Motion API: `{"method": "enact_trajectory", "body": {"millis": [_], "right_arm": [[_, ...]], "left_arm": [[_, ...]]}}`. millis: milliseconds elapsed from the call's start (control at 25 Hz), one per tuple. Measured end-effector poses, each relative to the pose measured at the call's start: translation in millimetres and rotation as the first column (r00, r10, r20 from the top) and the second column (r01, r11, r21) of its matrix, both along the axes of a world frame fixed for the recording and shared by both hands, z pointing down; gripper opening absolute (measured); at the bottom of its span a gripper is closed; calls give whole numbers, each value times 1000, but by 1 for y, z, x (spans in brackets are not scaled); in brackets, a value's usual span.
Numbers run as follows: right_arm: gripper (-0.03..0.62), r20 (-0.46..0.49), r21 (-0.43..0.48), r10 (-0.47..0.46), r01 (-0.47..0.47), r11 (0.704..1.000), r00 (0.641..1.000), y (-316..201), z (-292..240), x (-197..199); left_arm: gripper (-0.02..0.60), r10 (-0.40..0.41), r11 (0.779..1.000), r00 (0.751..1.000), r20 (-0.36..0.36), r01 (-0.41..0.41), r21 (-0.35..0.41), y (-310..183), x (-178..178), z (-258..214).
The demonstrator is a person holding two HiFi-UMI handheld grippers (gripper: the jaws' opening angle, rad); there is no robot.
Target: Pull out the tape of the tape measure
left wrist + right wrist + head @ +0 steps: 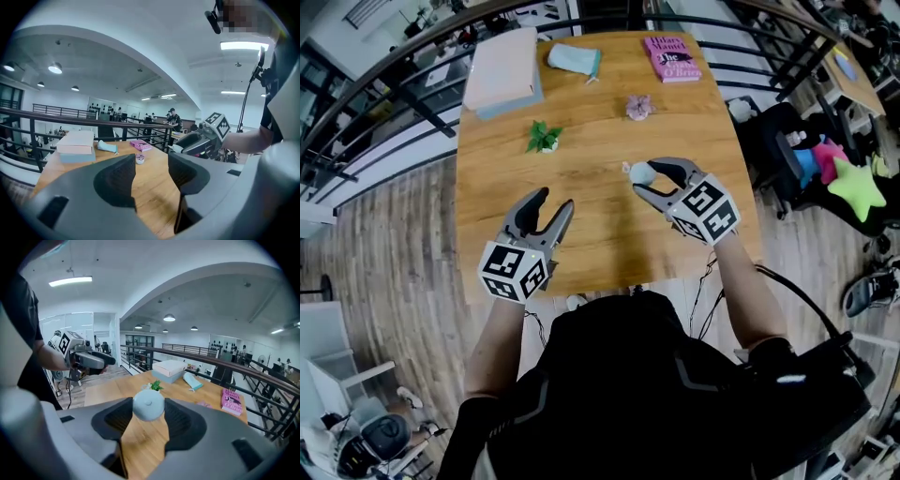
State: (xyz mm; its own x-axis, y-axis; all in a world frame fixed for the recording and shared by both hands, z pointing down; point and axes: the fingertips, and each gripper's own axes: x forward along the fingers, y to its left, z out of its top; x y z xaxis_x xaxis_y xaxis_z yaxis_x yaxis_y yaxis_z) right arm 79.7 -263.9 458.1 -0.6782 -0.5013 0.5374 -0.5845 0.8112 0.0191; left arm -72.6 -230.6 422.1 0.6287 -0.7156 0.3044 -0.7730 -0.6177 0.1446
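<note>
The tape measure (642,172) is a small round pale-blue case. My right gripper (643,175) is shut on it, a little above the wooden table (600,239) at centre right. In the right gripper view the case (148,405) sits pinched between the two dark pads at their tips. I see no tape drawn out of it. My left gripper (556,200) hovers over the table's near left with its jaws open and nothing between them. In the left gripper view the gap between its pads (123,180) shows only bare wood, and the right gripper (180,146) shows to the right.
At the far end of the table lie a pink-and-blue box stack (502,70), a teal pouch (574,59) and a pink book (671,56). A small green plant (544,137) and a small pink object (638,106) stand mid-table. A dark railing (412,94) runs behind.
</note>
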Motion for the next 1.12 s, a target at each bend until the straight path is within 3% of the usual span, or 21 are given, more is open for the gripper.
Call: {"method": "enact_trajectory", "body": {"millis": [120,320,640,960,1120], "right_arm": [[222,11,17,4,-5,1000,1000,12,-25,-3],[222,12,51,-3,3,999,1000,29,-57,-8],[222,22,108,-67,65,992,997,54,-90,-21],[222,8,148,-141,139,979,990,66,-105,-31],[222,7,169,-169,165,972,986,69,-112,-35]], "left_arm": [[236,38,999,999,-12,-37,37,5,1,-16],[232,142,990,982,-123,-140,24,11,20,-43],[194,311,942,907,-283,-334,-34,24,64,-75],[149,346,902,853,-391,-417,-112,26,82,-88],[148,344,892,849,-402,-429,-142,28,84,-85]]}}
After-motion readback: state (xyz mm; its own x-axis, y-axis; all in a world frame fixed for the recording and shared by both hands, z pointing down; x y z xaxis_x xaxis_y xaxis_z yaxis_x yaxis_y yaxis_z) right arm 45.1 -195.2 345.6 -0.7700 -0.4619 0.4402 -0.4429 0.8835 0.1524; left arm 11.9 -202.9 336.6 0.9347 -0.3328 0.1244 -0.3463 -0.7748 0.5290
